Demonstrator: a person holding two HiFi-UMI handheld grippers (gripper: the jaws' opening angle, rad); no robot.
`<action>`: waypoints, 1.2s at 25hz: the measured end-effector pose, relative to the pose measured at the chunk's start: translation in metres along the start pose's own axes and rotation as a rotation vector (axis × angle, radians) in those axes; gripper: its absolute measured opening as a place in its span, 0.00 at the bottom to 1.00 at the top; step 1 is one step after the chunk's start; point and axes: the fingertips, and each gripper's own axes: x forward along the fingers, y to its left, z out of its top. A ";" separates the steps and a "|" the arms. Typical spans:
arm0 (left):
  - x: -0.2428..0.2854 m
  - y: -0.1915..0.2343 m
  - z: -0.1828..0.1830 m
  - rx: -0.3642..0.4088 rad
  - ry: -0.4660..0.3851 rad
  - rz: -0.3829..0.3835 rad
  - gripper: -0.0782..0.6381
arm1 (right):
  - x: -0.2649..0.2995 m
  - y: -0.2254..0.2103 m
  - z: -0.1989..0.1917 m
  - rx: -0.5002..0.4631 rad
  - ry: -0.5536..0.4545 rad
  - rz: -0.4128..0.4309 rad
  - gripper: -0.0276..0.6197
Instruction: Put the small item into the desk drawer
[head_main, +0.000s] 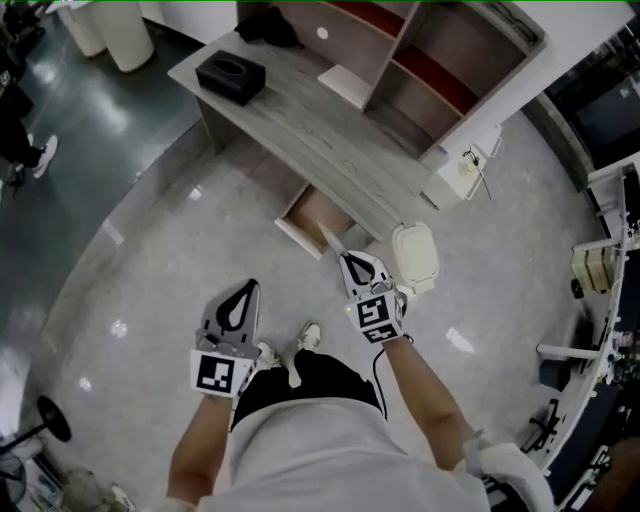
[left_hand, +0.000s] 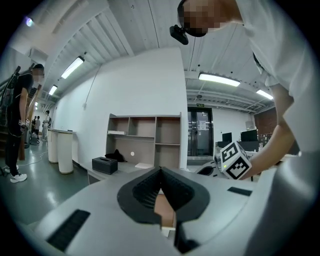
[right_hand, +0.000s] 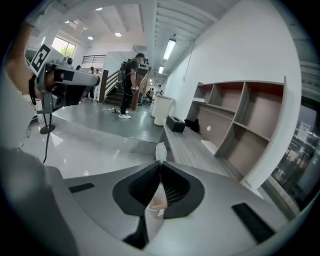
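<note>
The desk drawer (head_main: 322, 213) stands pulled out under the grey desk (head_main: 300, 120), with its wooden inside showing. My right gripper (head_main: 351, 259) hovers just in front of the drawer's right corner, shut on a small, thin white item (head_main: 331, 240) that sticks out past the jaw tips toward the drawer. In the right gripper view the item (right_hand: 160, 150) pokes up between the closed jaws of the gripper (right_hand: 160, 165). My left gripper (head_main: 249, 288) hangs lower left over the floor; its jaws (left_hand: 161, 170) meet at the tips with nothing between them.
A black box (head_main: 230, 77) and a white sheet (head_main: 345, 86) lie on the desk, with a shelf unit (head_main: 450, 60) at its right end. A white chair (head_main: 414, 257) stands right of the drawer. White bins (head_main: 120, 35) and people stand farther off.
</note>
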 end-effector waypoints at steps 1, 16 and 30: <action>0.003 0.001 -0.004 -0.002 0.007 0.000 0.13 | 0.010 0.001 -0.006 0.001 0.008 0.007 0.08; 0.038 0.008 -0.071 -0.057 0.095 0.040 0.13 | 0.152 0.009 -0.116 -0.075 0.166 0.100 0.08; 0.060 0.017 -0.136 -0.111 0.148 0.076 0.13 | 0.223 0.020 -0.177 -0.152 0.322 0.170 0.08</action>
